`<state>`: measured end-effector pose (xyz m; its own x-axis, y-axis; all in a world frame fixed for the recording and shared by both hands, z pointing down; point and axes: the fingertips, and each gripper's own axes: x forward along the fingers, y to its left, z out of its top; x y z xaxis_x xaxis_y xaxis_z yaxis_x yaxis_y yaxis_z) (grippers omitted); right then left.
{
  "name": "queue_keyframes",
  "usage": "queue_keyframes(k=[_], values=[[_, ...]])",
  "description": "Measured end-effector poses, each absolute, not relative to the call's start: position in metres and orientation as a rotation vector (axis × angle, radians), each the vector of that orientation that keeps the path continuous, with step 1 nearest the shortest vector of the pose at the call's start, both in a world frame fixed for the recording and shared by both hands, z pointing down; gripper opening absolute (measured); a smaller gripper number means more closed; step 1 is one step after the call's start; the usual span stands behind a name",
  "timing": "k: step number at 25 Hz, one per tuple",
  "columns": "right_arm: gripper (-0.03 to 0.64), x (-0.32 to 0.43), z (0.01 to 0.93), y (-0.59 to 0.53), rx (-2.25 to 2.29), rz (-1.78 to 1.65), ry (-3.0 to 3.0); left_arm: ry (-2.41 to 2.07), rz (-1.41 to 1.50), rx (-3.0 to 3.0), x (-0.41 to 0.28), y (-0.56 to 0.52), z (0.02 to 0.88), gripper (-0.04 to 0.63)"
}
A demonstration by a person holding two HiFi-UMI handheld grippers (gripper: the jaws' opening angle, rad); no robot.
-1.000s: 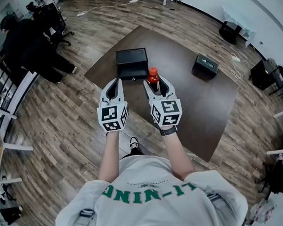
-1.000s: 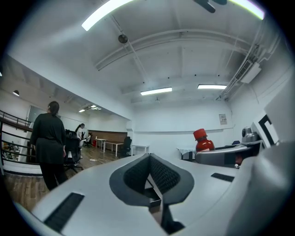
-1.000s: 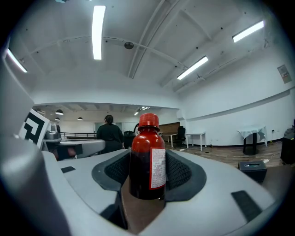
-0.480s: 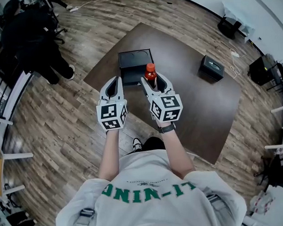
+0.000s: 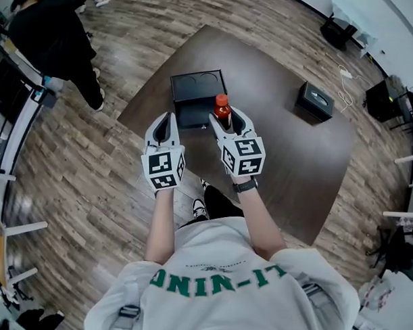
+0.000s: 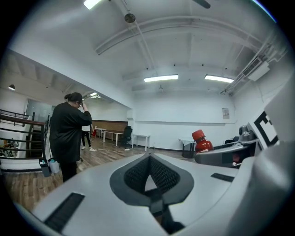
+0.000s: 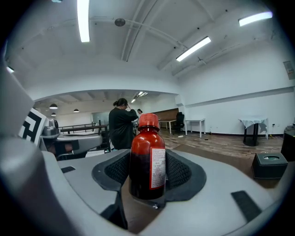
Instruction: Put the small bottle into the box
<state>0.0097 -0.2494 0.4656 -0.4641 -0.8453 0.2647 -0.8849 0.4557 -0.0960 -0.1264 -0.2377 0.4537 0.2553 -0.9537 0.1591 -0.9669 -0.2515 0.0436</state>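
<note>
You stand at a dark brown table (image 5: 288,164) set corner-on over a grey-brown plank floor (image 5: 91,164). A black box (image 5: 195,93) sits open on the table. Well to the right of the box is a smaller dark case (image 5: 315,100), also on the table. To the left of the box, off the table, a person in black (image 5: 55,34) stands on the floor. The gripper views show white walls and a white ceiling with strip lights (image 6: 160,78).

Your right gripper (image 5: 225,119) is partly closed, with both pads pressed against the sides of the small bottle (image 5: 223,111). In the head view the bottle shows at the box's near right corner, outside the box. The bottle (image 7: 147,161) stands upright between the jaws of the right gripper (image 7: 147,171). Its long axis is vertical, its red cap points up and its base points down towards the gripper body. Its white label faces the gripper's camera, turned a little to the right.

Your left gripper (image 5: 166,122) hangs near the box's near left corner. Its (image 6: 150,177) jaw tips meet and nothing is between them.
</note>
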Motion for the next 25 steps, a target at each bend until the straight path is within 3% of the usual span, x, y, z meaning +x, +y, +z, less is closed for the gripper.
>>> queue_keyframes(k=[25], values=[[0.230,-0.019,0.668,-0.375,0.546,0.047,-2.169,-1.734,0.308,2.205,-0.134,-0.341,0.557,0.011]])
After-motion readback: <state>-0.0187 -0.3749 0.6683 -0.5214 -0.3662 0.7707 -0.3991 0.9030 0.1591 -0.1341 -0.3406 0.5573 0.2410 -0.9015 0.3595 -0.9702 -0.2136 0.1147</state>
